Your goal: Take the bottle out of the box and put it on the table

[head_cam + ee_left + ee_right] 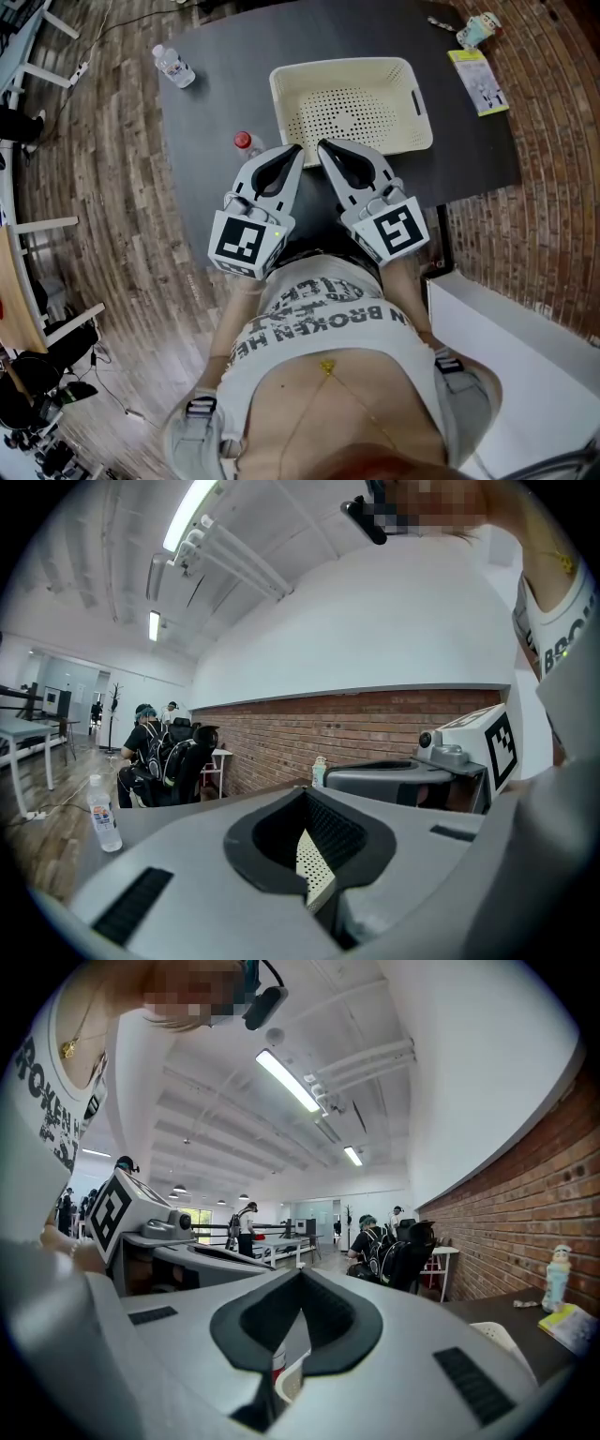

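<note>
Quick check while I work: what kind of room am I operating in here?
Likely an open-plan office or lab: a brick wall, ceiling strip lights, and seated people near white desks.

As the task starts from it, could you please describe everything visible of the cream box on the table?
The box is a cream, plastic-looking rectangular basket with rounded corners, a thick rim, a perforated floor and a handle slot in one end wall. It stands upright and open on the dark table, with no bottle visible inside. The left gripper and right gripper, claws shut, point at its near wall; contact cannot be told. A red-capped bottle stands apart, near its left corner.
</note>
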